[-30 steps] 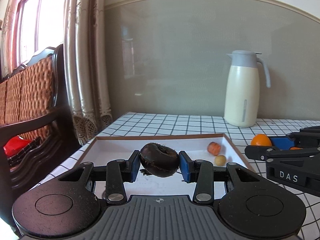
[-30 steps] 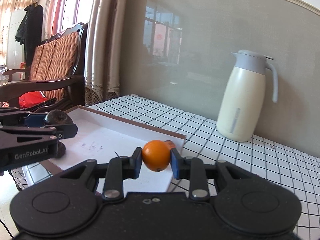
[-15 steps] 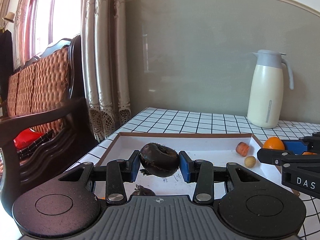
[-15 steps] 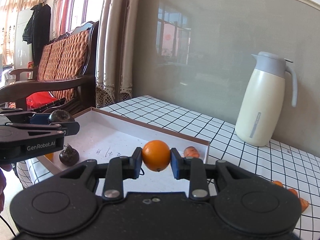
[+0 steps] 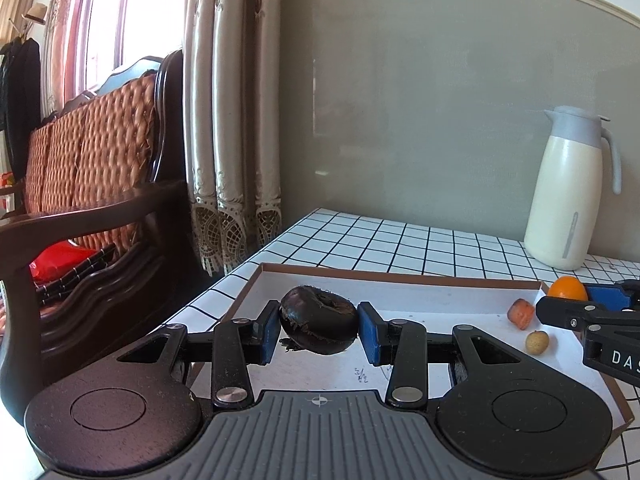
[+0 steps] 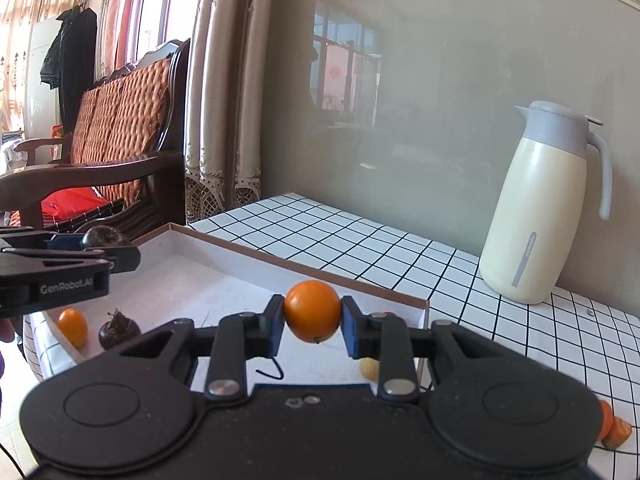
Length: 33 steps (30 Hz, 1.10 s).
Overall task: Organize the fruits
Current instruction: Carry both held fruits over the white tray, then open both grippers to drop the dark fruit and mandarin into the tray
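Above the white tray (image 5: 400,280), the left gripper (image 5: 319,326) clamps a dark fruit (image 5: 319,324); at its three o'clock the right gripper (image 6: 312,318) pinches an orange (image 6: 312,311), both seemingly carried to be sorted inside.

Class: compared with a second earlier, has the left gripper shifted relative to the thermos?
Yes. The left gripper has swung leftward: the thermos now sits much farther right in its view.

A grey wall (image 5: 420,120) backs a checked tabletop (image 5: 380,240), with lace-hemmed curtains (image 5: 232,120), a sunlit window (image 5: 132,20) and a wooden woven-back bench (image 5: 92,168).
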### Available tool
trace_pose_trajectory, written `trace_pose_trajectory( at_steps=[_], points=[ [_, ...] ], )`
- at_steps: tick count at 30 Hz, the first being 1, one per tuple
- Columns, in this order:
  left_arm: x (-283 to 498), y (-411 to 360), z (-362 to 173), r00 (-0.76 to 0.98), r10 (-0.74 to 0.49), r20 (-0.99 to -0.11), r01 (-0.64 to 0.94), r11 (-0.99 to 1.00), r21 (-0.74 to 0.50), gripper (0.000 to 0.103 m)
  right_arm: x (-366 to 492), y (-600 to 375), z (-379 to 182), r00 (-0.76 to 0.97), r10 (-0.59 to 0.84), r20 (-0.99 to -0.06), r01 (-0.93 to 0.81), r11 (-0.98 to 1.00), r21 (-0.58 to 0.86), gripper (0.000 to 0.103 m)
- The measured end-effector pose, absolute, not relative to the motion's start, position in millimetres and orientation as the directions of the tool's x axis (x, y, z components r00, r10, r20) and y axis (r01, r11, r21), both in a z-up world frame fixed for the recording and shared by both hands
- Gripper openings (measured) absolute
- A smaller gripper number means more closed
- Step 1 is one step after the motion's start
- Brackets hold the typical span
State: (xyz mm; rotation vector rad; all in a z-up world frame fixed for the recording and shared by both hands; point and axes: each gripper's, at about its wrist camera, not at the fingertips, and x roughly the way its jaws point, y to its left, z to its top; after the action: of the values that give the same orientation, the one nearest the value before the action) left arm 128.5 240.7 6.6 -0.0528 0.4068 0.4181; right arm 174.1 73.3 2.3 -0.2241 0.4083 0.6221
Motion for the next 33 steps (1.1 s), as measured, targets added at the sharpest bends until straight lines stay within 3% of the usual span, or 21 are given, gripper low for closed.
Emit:
trace_pose_trajectory(
  at_steps=[31,33],
  points=[
    [170.0,265.7,-2.6,0.795,0.397,-0.459,-0.424,0.905,0.049,0.042,224.5,90.7,0.9,0.718,0.523,-0.459,-0.607,0.793,-0.046,0.021],
    [169.5,266.5,-1.0,0.793,0.412,-0.448,-0.44,0.897,0.046,0.042,227.2,92.2,2.2,0.714,0.525,-0.463,-0.613,0.789,-0.051,0.027]
  ],
)
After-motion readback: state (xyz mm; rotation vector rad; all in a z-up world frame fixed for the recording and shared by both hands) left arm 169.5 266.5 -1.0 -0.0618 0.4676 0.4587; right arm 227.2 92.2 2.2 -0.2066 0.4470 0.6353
